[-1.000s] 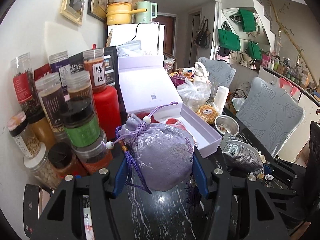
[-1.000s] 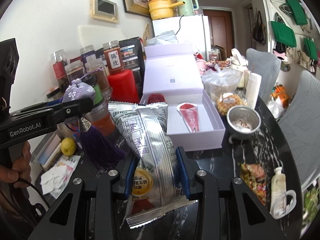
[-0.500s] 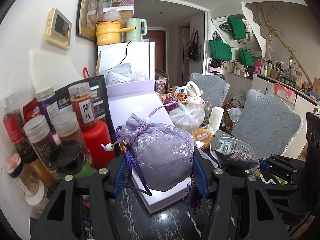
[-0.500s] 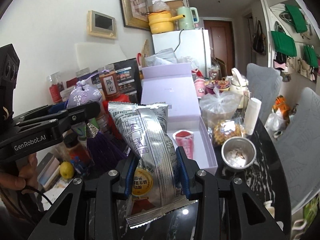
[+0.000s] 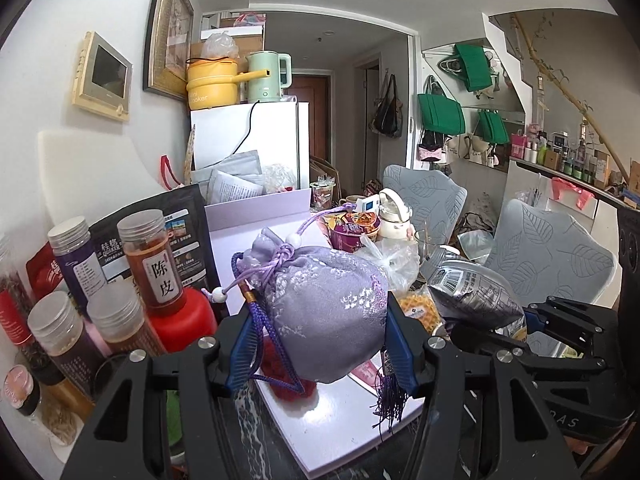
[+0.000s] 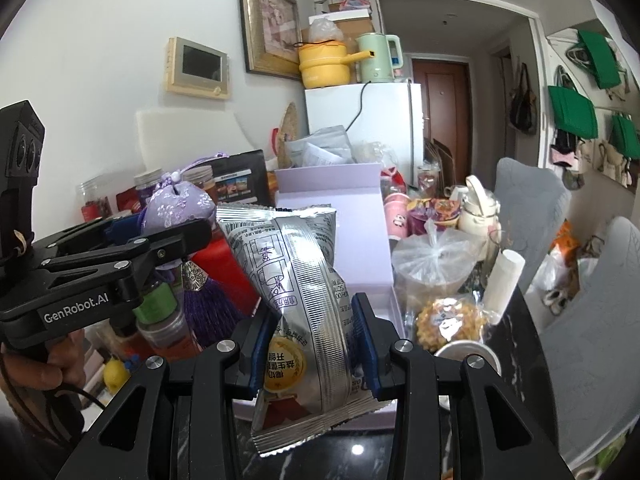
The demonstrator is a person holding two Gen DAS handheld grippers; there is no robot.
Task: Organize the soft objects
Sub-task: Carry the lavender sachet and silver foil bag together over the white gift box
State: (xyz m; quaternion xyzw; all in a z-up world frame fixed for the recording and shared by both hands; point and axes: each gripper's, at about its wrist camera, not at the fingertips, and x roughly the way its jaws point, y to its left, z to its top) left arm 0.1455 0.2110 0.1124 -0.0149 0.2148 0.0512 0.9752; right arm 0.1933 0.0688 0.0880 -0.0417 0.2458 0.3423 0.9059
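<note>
Dark marble table (image 5: 256,416), cluttered; white fridge (image 5: 276,136) behind. Left gripper (image 5: 320,344) clamps purple pouch (image 5: 328,308) above lilac box (image 5: 344,412). Right gripper (image 6: 312,344) clamps silver packet (image 6: 304,280). Only right view shows a hand (image 6: 48,364).

The jar (image 5: 149,258) at left, capped in silver, is labelled "陈皮". Far off, the yellow pot (image 5: 212,87) on the fridge reads "Mini Cooker". The left gripper (image 6: 120,248) arm carries "GenRobot.AI".

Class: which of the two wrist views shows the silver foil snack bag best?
The right wrist view: the silver foil snack bag fills its centre, clamped between the right gripper. The left wrist view shows only part of the bag at the right, held side-on.
</note>
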